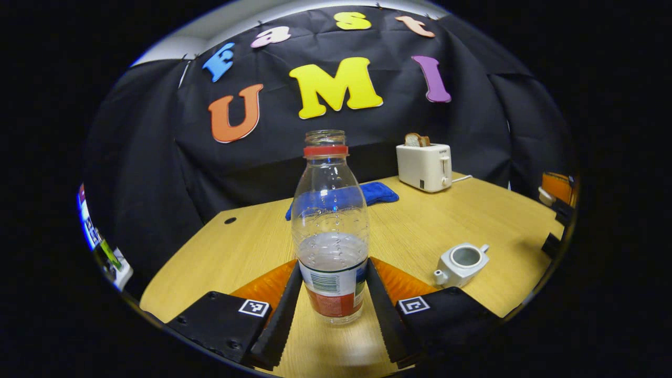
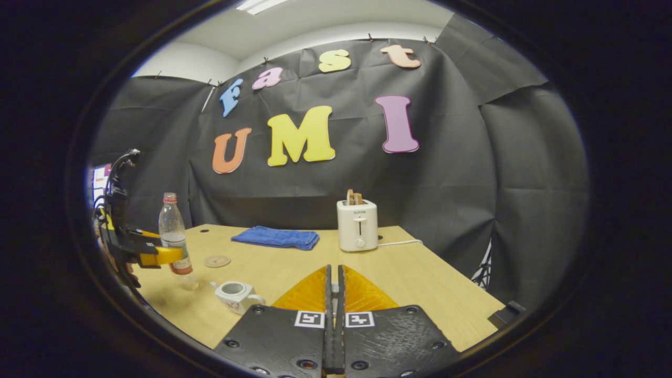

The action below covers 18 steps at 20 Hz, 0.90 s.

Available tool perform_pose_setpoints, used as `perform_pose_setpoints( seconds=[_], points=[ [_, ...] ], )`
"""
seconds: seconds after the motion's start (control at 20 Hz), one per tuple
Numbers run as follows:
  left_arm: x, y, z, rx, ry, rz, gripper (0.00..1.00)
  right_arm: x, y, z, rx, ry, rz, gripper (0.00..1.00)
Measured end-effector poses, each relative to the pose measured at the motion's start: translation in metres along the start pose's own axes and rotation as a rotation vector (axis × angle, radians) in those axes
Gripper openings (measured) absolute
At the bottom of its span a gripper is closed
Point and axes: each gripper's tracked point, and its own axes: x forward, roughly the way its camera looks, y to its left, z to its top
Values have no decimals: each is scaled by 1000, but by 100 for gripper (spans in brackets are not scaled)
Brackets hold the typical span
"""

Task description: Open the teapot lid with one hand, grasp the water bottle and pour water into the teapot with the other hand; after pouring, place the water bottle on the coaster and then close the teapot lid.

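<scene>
A clear water bottle point(image 1: 329, 231), uncapped and about a third full, stands upright between the fingers of my left gripper point(image 1: 333, 269), which is shut on its labelled lower part. In the right gripper view the bottle point(image 2: 170, 226) hangs just above the table at the far left, held by the left gripper point(image 2: 157, 257). The white teapot point(image 1: 461, 263) sits open on the table, right of the bottle, also the teapot point(image 2: 234, 294). My right gripper point(image 2: 333, 275) is shut, with a thin pale piece, apparently the teapot lid, between its tips. A round coaster point(image 2: 217, 261) lies behind the teapot.
A white toaster point(image 2: 357, 224) with bread in it stands at the back of the wooden table point(image 2: 420, 283), its cord running right. A folded blue cloth point(image 2: 275, 237) lies left of the toaster. The right gripper point(image 1: 557, 207) shows at the table's right edge.
</scene>
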Motion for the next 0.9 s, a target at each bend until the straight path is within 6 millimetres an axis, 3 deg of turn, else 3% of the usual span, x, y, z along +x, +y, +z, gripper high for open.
perform_pose_setpoints(
  seconds=[0.15,0.4,0.9],
  points=[
    [-4,2,8,-120,-19,-24,75,4,7,-2,13,9,11,0],
    [6,19,24,-138,-74,-11,74,7,19,-2,-5,14,27,0],
    [77,88,67,-177,-130,17,75,12,16,-5,-19,29,17,0]
  ],
)
